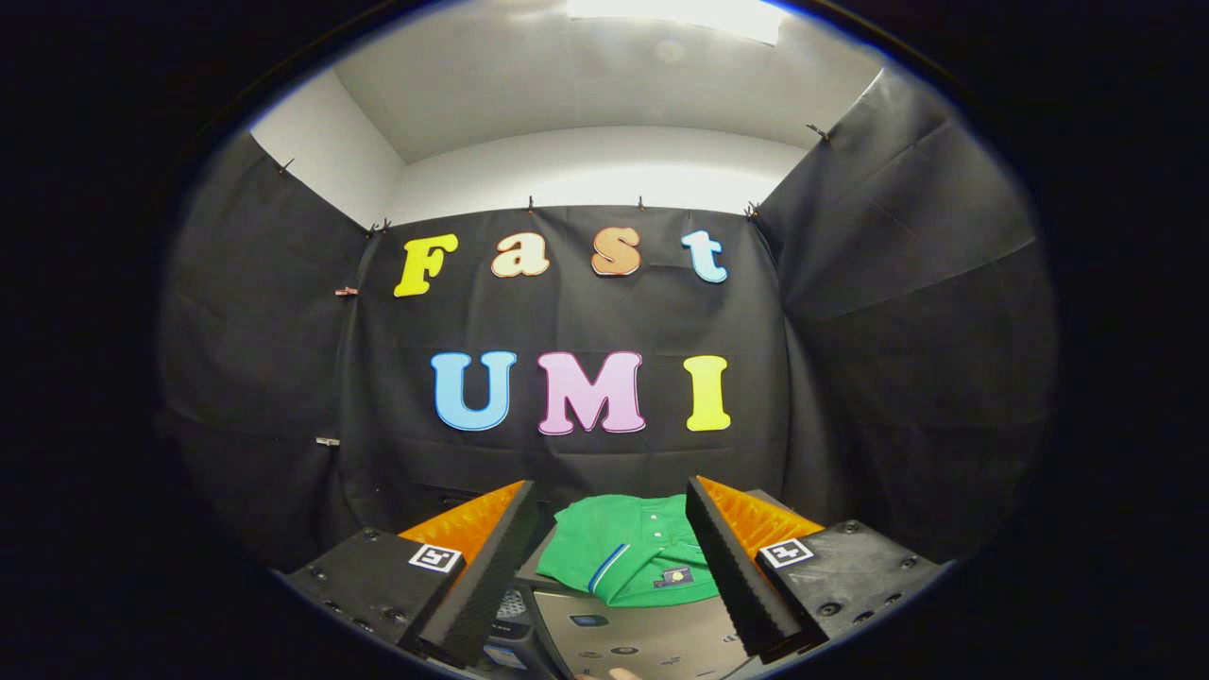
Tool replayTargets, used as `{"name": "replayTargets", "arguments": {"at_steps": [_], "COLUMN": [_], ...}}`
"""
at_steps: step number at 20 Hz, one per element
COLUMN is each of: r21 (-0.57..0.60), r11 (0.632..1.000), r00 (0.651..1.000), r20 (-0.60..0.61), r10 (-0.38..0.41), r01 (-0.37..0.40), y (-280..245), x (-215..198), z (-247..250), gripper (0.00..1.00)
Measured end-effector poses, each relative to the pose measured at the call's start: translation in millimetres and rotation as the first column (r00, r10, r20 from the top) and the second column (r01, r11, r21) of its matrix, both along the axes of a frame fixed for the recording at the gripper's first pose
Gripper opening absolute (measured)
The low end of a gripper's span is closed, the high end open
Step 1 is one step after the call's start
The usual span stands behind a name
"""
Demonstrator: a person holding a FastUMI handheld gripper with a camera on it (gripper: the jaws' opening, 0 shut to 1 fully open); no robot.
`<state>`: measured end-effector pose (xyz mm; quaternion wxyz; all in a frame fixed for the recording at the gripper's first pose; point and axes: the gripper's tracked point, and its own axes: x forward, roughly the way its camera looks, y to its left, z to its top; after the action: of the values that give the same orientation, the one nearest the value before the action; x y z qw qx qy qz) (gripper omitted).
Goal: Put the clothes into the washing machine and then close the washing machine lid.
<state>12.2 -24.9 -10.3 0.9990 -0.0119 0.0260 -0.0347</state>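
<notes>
From my remote seat I see the tool (612, 576) released, its two fingers (491, 576) standing wide apart and pressing on nothing. Each finger carries a small square marker (435, 557) on its body. Between the fingers, at the nearest point, lies a grey panel (652, 633) with a few small dark buttons; I take it as the top of the washing machine, but I cannot tell whether its lid is up or down from here. A small pale tip, perhaps of a person's finger (623, 674), shows at the near border of this panel.

Just ahead, still between the two fingers, a folded green polo shirt (628, 557) lies flat on the far part of that grey surface. It has a blue and white stripe on the sleeve border, buttons at the collar, and a small dark tag near its lower border. The tool does not touch it.

Beyond the shirt hangs the black cloth wall (586, 312) of the booth, held by small clips, and above it a white wall (586, 170) and a ceiling lamp (675, 14).
</notes>
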Motion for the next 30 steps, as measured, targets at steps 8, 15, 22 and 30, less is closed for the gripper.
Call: {"name": "replayTargets", "arguments": {"at_steps": [8, 15, 22, 30], "r21": [-0.034, -0.020, 0.004, -0.039], "r11": [0.999, 0.999, 0.995, 0.994], "r00": [0.994, 0.971, 0.923, 0.807], "r20": [-0.109, -0.235, -0.375, -0.581], "r10": [0.000, -0.052, -0.087, -0.109], "r01": [-0.004, 0.049, 0.095, 0.106], "y": [-7, -36, -64, -88], "x": [54, 121, 188, 246], "z": [-11, -43, -88, -157], "gripper": [0.99, 0.99, 0.99, 0.99]}}
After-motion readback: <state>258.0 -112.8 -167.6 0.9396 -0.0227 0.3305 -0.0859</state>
